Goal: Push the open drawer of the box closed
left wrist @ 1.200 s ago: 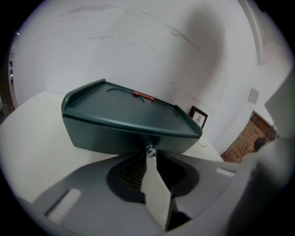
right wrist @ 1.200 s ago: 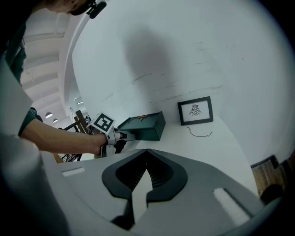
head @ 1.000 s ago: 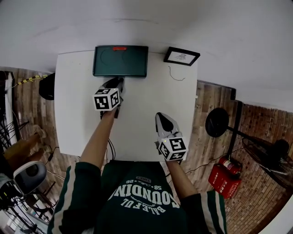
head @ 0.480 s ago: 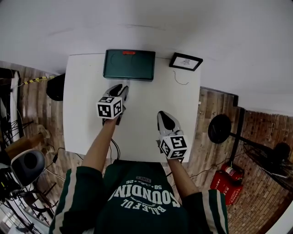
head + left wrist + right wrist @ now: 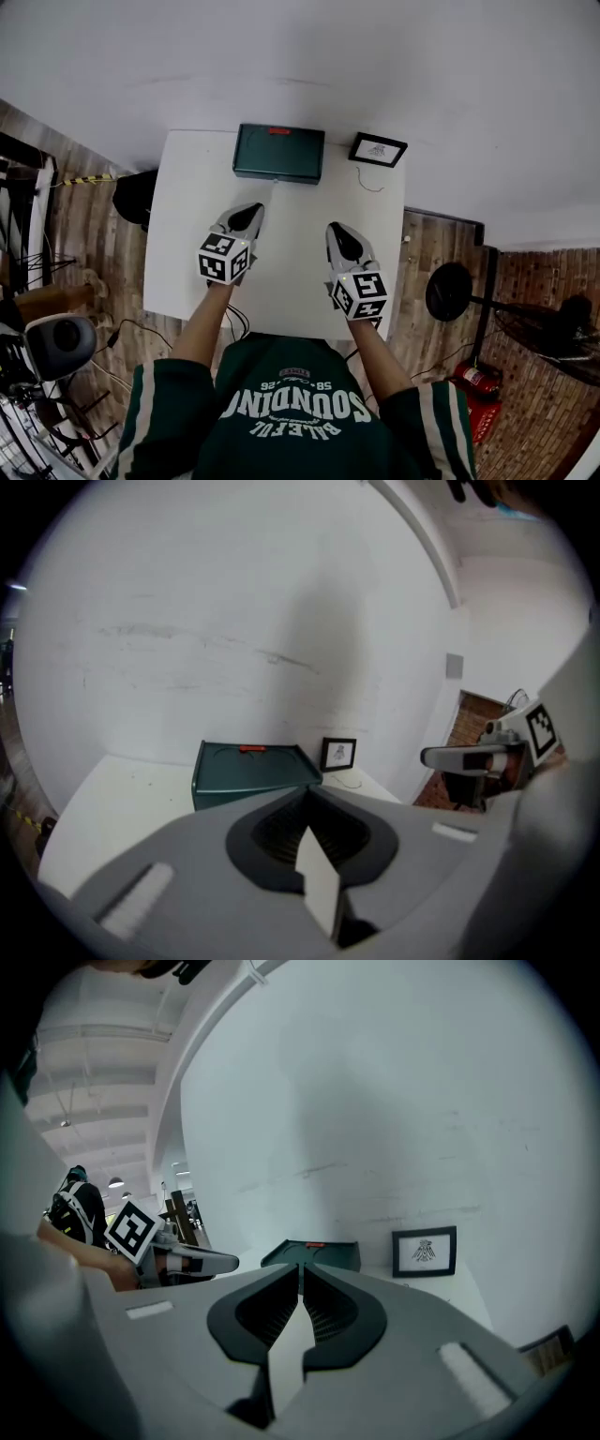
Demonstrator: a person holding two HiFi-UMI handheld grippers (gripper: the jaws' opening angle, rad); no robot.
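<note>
Head view: we judge box (image 5: 278, 153) drawer seemingly shut | left gripper (image 5: 247, 216), right gripper (image 5: 337, 236) clenched empty, short of box | nothing left

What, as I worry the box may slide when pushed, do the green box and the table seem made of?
The box looks like moulded plastic, though painted metal is possible: even dark green, smooth with a dull sheen, rounded corners. The table looks like white laminate or painted board: flat, matte, no grain showing.
</note>
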